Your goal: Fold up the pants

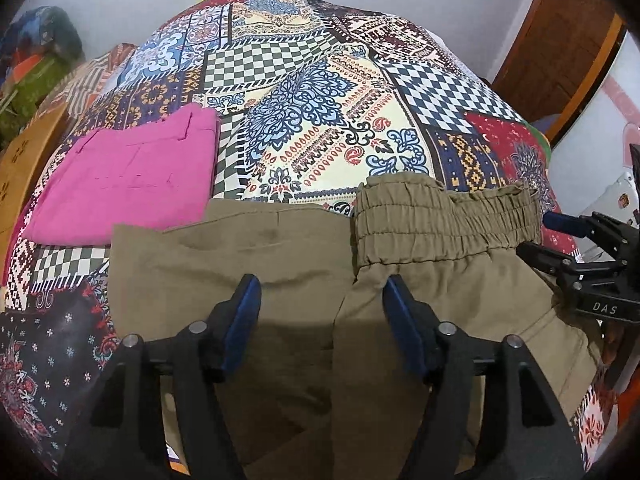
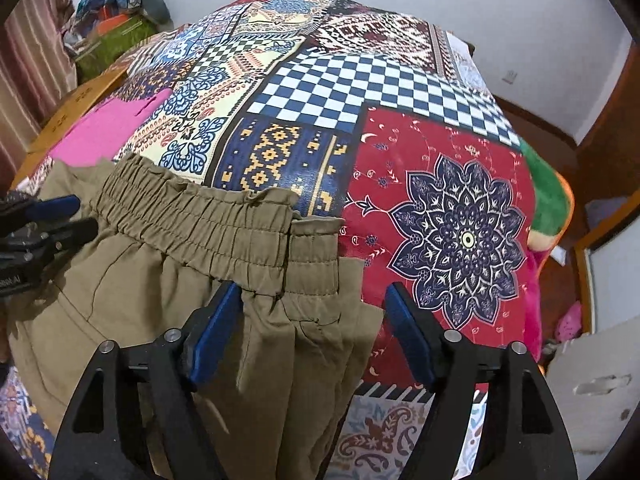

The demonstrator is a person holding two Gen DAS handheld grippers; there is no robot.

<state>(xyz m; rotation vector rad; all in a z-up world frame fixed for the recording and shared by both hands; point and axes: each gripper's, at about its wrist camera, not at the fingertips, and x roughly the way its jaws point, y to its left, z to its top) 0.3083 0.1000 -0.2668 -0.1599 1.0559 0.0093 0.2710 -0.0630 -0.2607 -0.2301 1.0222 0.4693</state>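
Note:
Olive-brown pants [image 1: 280, 248] lie folded on a patchwork bed sheet [image 1: 320, 100], their gathered elastic waistband [image 1: 440, 216] toward the far right. My left gripper [image 1: 322, 284] hovers open just over the pants, and its blue pads press on nothing. In the right wrist view the waistband [image 2: 208, 220] runs across the pants [image 2: 140, 280], whose right edge lies between the fingers of my open right gripper [image 2: 314, 288]. Each gripper shows in the other view: the right gripper [image 1: 560, 228] at the waistband's right end, the left gripper [image 2: 68, 216] at the left.
A folded pink garment [image 1: 120, 184] lies on the sheet left of the pants. A heap of colourful bags and cloth [image 2: 116, 12] sits beyond the bed's left side by a wooden board [image 1: 24, 160]. A green and pink blanket [image 2: 548, 200] hangs off the right edge.

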